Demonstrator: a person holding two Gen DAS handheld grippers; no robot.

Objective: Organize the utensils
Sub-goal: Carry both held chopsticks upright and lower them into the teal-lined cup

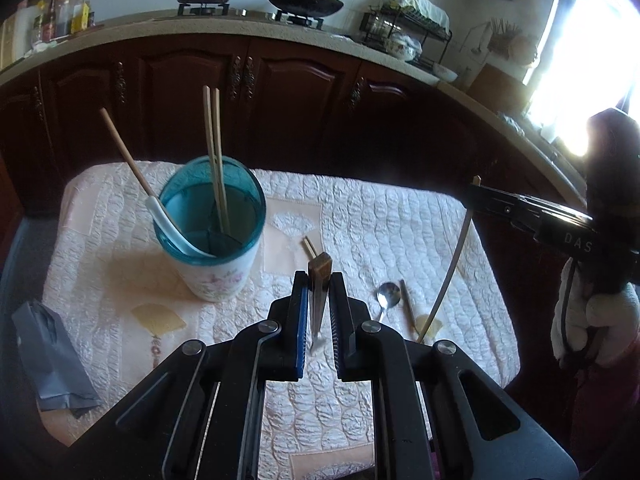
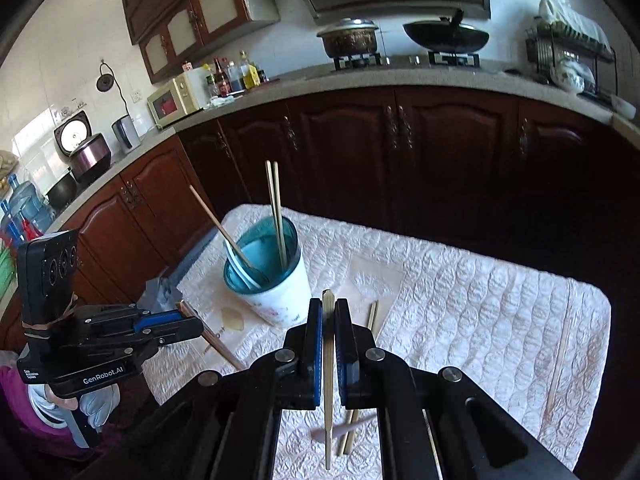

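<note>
A blue-rimmed white cup [image 1: 212,236] stands on the quilted table and holds a pair of chopsticks [image 1: 214,160], a wooden stick and a white spoon [image 1: 168,224]; it also shows in the right wrist view [image 2: 272,280]. My left gripper [image 1: 319,280] is shut on a wooden-handled utensil [image 1: 319,280], held above the table right of the cup. My right gripper [image 2: 329,312] is shut on a single chopstick [image 2: 328,360] that hangs down, above the table right of the cup. A metal spoon [image 1: 387,296] and loose chopsticks [image 2: 372,316] lie on the cloth.
The quilted cloth [image 1: 400,220] covers a small table in front of dark kitchen cabinets [image 2: 400,152]. A grey packet [image 1: 48,340] lies at the table's left edge. One more chopstick [image 2: 562,352] lies near the right edge.
</note>
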